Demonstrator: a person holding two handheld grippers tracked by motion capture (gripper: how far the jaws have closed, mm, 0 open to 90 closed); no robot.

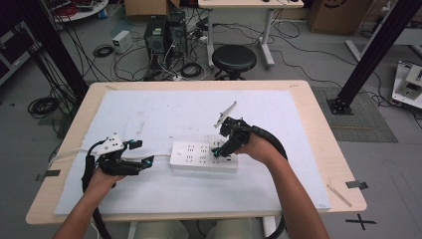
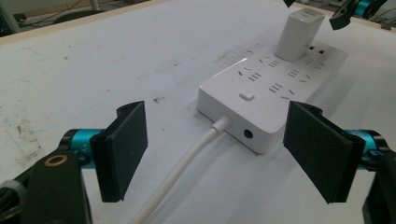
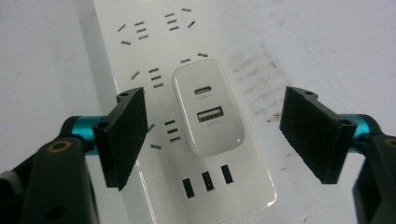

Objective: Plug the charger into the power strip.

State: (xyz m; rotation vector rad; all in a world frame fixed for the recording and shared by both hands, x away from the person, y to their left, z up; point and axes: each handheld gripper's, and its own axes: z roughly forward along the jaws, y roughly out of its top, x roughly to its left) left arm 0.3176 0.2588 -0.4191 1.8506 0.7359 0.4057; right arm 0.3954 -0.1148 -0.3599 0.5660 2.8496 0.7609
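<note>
Two claws, mine: right gripper (image 3: 212, 140) wide, straddling white cube charger (image 3: 208, 106) seated in white plastic power strip (image 3: 140, 56); left gripper (image 2: 215, 156) wide at the strip's cord end, likely to steady it.

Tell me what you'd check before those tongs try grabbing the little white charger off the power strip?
1. Right tongs open wide enough: ok, jaws stand apart on either side of the charger.
2. Jaws touching the charger: not ok, both clear of it.
3. Charger seated upright in the power strip: ok.
4. Left tongs ready to steady the strip: not ok, open and short of its cable end.
5. Strip's cable clear of the jaws: ok.
6. Strip switched off: cannot tell.
</note>
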